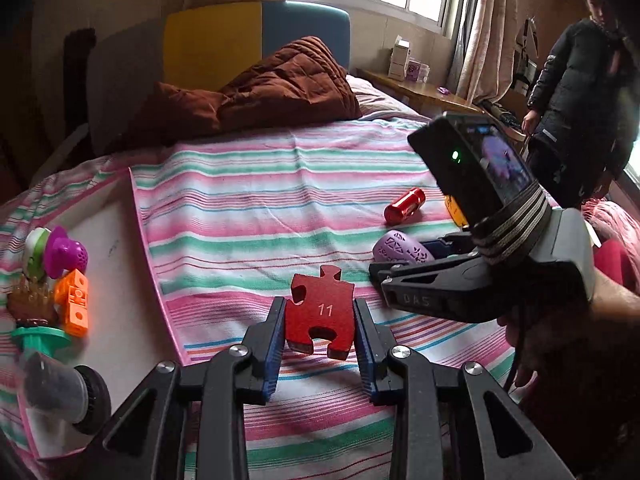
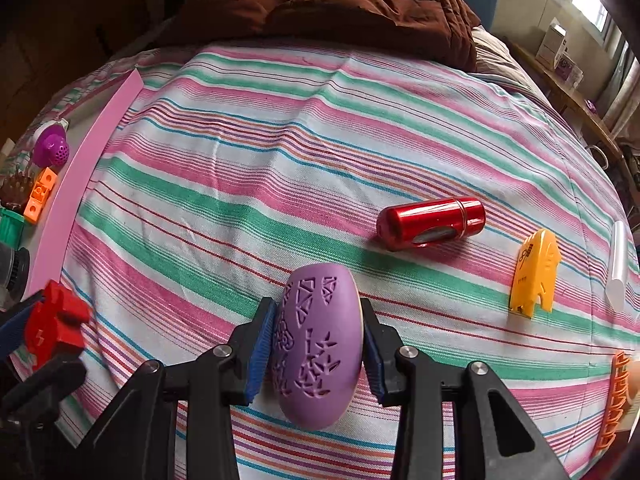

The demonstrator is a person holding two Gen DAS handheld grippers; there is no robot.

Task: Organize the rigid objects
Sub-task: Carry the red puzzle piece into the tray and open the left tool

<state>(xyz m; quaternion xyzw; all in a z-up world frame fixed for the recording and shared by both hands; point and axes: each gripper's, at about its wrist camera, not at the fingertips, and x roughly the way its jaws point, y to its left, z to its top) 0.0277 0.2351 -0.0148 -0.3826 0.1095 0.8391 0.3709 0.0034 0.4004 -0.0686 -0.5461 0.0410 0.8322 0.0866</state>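
My left gripper (image 1: 320, 316) is shut on a red puzzle piece (image 1: 320, 310) marked 11 and holds it above the striped bed cover; the piece also shows in the right wrist view (image 2: 54, 322). My right gripper (image 2: 318, 328) is shut on a purple oval object (image 2: 318, 344) with carved patterns, which also shows in the left wrist view (image 1: 402, 249). A red cylinder (image 2: 430, 222), a yellow plastic piece (image 2: 534, 274) and a clear tube (image 2: 618, 266) lie on the cover to the right. An orange lattice piece (image 2: 614, 400) sits at the right edge.
A pink-rimmed white tray (image 1: 120, 272) at the left holds a purple strainer toy (image 1: 64, 254), an orange block (image 1: 74, 306), a brown spiky piece (image 1: 30, 300) and a dark jar (image 1: 66, 392). A brown quilt (image 1: 260, 88) lies at the bed's head. A person (image 1: 580, 92) stands right.
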